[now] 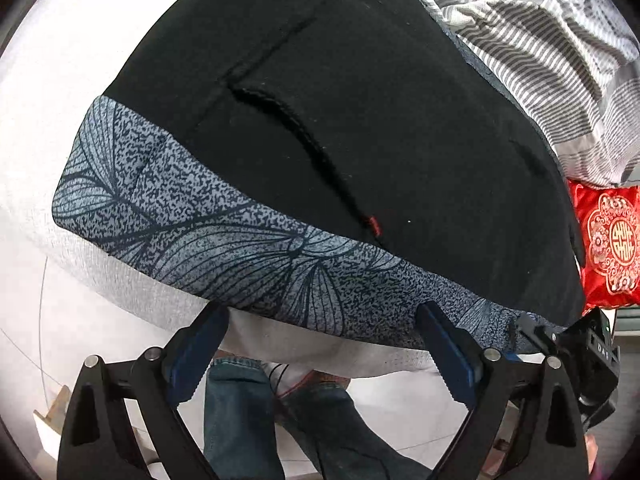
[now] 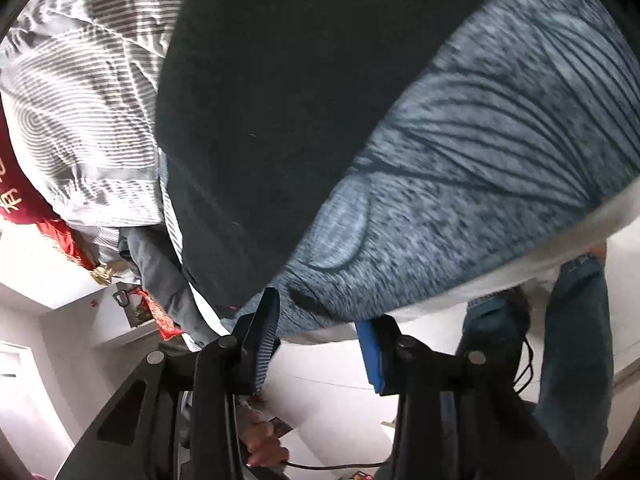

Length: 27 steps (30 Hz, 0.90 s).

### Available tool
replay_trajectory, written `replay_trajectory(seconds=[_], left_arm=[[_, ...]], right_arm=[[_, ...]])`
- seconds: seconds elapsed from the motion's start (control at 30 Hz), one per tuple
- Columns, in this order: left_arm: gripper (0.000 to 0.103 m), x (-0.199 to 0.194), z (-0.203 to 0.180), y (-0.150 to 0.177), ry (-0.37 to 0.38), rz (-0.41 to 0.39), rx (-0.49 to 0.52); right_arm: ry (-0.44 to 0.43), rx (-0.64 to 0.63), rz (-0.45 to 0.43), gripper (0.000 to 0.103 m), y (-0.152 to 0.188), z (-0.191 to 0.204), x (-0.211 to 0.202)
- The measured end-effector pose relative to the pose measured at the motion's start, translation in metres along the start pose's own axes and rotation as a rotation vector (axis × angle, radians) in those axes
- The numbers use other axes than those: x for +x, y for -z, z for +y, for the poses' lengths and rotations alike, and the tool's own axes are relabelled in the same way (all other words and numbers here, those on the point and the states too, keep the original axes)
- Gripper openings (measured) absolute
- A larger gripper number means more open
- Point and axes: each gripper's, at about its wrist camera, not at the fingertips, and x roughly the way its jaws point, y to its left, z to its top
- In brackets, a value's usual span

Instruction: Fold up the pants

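The black pants (image 1: 360, 120) lie folded flat on a white bed (image 1: 60, 100), with a grey-blue leaf-print waistband (image 1: 240, 248) along the near edge. A back pocket slit with a small red tag (image 1: 374, 224) shows. My left gripper (image 1: 320, 316) is open, its blue-padded fingers just at the waistband's near edge, holding nothing. In the right wrist view the same pants (image 2: 280, 100) and waistband (image 2: 460, 184) fill the frame. My right gripper (image 2: 320, 312) is open at the waistband's corner, empty. The other gripper's body (image 1: 592, 348) shows at the right.
A grey-striped duvet (image 1: 540, 40) lies bunched beyond the pants, seen also in the right wrist view (image 2: 80, 100). A red embroidered cushion (image 1: 612, 240) sits at the right. The person's jeans-clad legs (image 1: 240, 420) stand at the bed's near edge. White furniture (image 2: 60, 340) stands beside the bed.
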Motion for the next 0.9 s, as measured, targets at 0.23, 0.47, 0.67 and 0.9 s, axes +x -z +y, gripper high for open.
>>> replay_trajectory(seconds=[0.23, 0.47, 0.67, 0.9], left_arm=[[0.096, -0.002, 0.001, 0.002, 0.040, 0.017, -0.041], [0.096, -0.017, -0.008, -0.020, 0.112, -0.024, -0.079], [0.052, -0.015, 0.001, -0.037, 0.135, -0.019, -0.183], [0.019, -0.051, -0.026, -0.062, 0.070, -0.055, -0.036]], right_arm=[[-0.104, -0.006, 0.005, 0.006, -0.005, 0.029, -0.007], [-0.171, -0.038, -0.001, 0.005, -0.004, 0.047, -0.025], [-0.156, -0.030, 0.010, 0.005, -0.007, 0.040, -0.027], [-0.101, -0.135, -0.026, 0.004, -0.016, 0.087, -0.044]])
